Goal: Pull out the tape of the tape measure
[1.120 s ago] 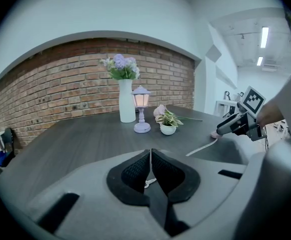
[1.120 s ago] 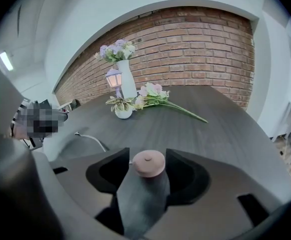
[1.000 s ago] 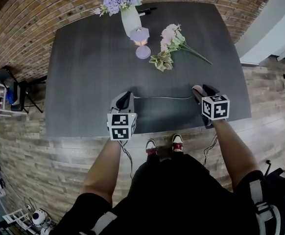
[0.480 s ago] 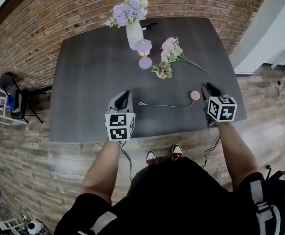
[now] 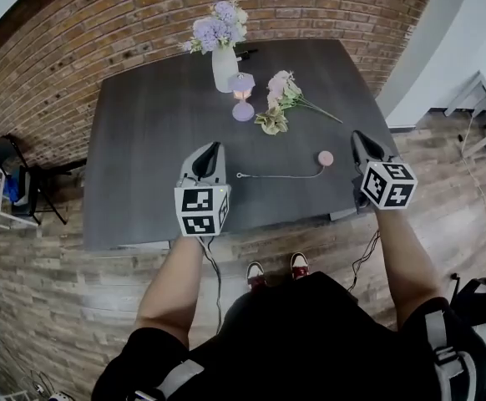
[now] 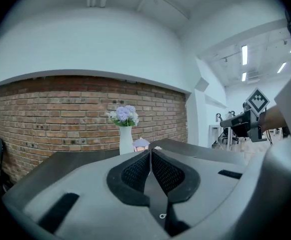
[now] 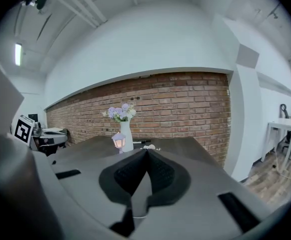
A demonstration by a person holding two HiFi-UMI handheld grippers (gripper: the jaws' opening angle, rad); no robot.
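A dark bench stands against a brick wall. The person holds both grippers over its near edge, neither touching anything on it. The left gripper has its jaws pressed together with nothing between them. The right gripper has just been closing its jaws – they now meet, also empty. At the far edge stands a white vase of lilac blooms, with loose flowers lying to its right and a small lit lantern just in front of it. Between the grippers lies the tape measure – a round pink case, nearer the right gripper. Its tape is drawn out, lying flat on the bench and ending near the left gripper
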